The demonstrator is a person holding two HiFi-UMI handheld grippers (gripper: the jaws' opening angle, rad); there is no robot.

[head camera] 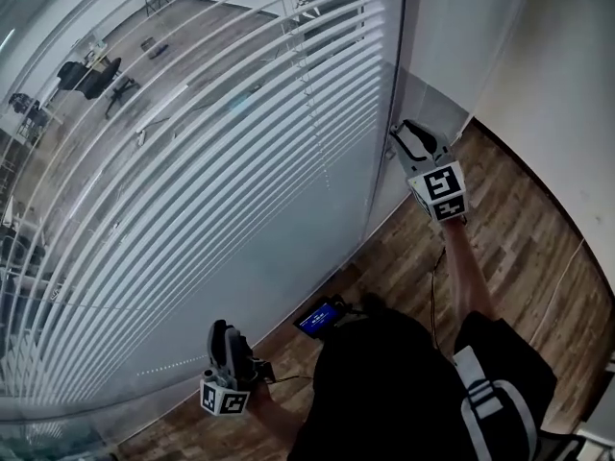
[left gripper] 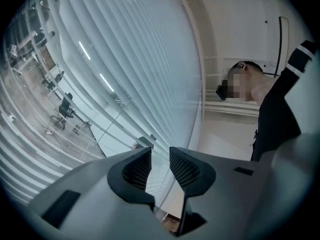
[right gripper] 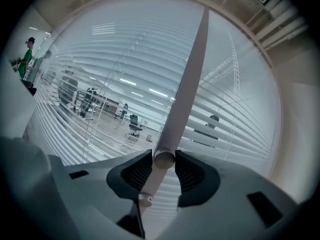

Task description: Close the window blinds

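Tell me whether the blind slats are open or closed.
Open: the slats are tilted apart, and the office beyond shows between them.

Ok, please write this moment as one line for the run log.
right gripper: open, wand between fingers | left gripper: open, empty | blinds: not fully shut, office visible

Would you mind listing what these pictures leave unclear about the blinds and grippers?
- Right gripper view: whether the right gripper presses the wand between its jaws; any gap is too fine.
- Head view: the wand, too thin to pick out.
- Head view: the small screen's text, too small.
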